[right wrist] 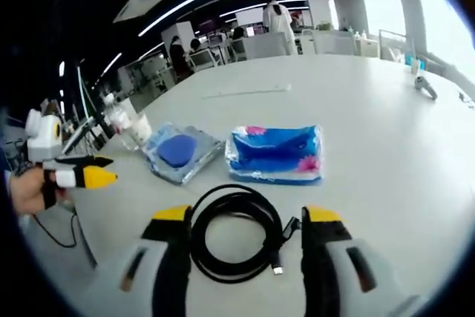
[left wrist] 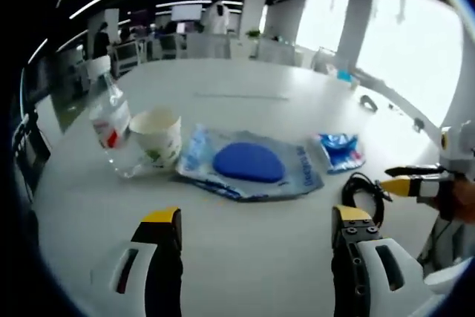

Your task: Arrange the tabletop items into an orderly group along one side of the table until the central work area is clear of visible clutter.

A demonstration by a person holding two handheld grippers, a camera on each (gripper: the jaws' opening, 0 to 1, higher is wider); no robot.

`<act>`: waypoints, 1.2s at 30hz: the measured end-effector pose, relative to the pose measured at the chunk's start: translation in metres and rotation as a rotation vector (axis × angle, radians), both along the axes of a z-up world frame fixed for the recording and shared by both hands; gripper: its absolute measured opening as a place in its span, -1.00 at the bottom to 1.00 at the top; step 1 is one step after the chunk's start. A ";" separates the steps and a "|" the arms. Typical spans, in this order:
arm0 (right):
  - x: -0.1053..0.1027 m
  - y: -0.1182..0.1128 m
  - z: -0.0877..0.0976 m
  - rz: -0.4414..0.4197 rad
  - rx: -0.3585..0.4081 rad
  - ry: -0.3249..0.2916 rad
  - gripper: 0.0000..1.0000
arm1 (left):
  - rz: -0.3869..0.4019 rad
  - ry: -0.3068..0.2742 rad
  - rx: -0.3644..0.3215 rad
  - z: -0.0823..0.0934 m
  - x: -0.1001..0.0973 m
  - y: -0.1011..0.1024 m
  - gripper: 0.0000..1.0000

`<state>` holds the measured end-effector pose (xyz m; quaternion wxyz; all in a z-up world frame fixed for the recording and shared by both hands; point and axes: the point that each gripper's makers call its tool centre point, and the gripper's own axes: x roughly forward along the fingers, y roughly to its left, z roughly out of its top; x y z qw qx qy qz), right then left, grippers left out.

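Note:
In the left gripper view a clear water bottle [left wrist: 109,113] stands next to a white paper cup [left wrist: 156,135] at the left. A clear bag with a blue oval pad [left wrist: 249,162] lies mid-table, and a blue tissue pack [left wrist: 339,150] lies further right. My left gripper [left wrist: 256,231] is open above bare table. In the right gripper view a coiled black cable [right wrist: 236,231] lies between the jaws of my open right gripper [right wrist: 249,222]. Beyond it lie the tissue pack [right wrist: 276,154], the pad bag [right wrist: 180,151], the cup [right wrist: 139,130] and the bottle [right wrist: 119,118].
The white table [left wrist: 245,83] is large and round-edged, with a thin strip [left wrist: 241,96] further back and a small dark item [right wrist: 425,87] at the far right. Office desks and people stand beyond. The other gripper [right wrist: 78,176] and a hand show at the left.

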<state>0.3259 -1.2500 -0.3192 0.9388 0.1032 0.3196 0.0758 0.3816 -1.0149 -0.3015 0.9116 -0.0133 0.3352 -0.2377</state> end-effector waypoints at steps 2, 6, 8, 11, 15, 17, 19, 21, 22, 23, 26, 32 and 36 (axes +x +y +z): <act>0.000 0.002 0.001 -0.004 -0.003 -0.003 0.13 | 0.000 -0.001 -0.002 0.000 0.003 0.004 0.57; -0.002 0.005 0.003 -0.018 -0.008 -0.005 0.12 | -0.011 -0.005 0.001 -0.001 0.007 0.010 0.56; -0.004 0.006 0.003 -0.026 -0.010 -0.003 0.11 | -0.017 -0.003 -0.001 -0.001 0.009 0.012 0.55; -0.007 0.008 0.001 -0.037 -0.015 0.002 0.10 | -0.028 -0.003 -0.001 -0.003 0.014 0.017 0.53; -0.012 0.011 0.000 -0.063 -0.004 0.012 0.05 | -0.042 -0.002 -0.005 -0.006 0.021 0.022 0.53; -0.013 0.012 0.000 -0.073 -0.007 0.014 0.05 | -0.044 -0.002 -0.005 -0.007 0.024 0.025 0.53; -0.013 0.012 -0.001 -0.084 -0.007 0.017 0.04 | -0.041 0.001 -0.012 -0.009 0.030 0.028 0.54; -0.013 0.013 0.000 -0.093 -0.006 0.017 0.04 | -0.042 0.002 -0.015 -0.011 0.036 0.030 0.54; -0.012 0.015 0.001 -0.095 -0.007 0.017 0.04 | -0.048 0.001 -0.016 -0.011 0.039 0.031 0.54; -0.012 0.016 0.001 -0.096 -0.008 0.018 0.03 | -0.053 0.002 -0.016 -0.012 0.041 0.031 0.55; -0.009 0.017 0.002 -0.104 -0.010 0.020 0.02 | -0.061 0.000 -0.015 -0.013 0.048 0.033 0.56; -0.003 0.024 0.003 -0.103 -0.009 0.020 0.01 | -0.071 -0.004 -0.014 -0.016 0.058 0.036 0.56; 0.003 0.031 0.004 -0.090 -0.007 0.021 -0.01 | -0.089 -0.006 -0.019 -0.020 0.064 0.034 0.56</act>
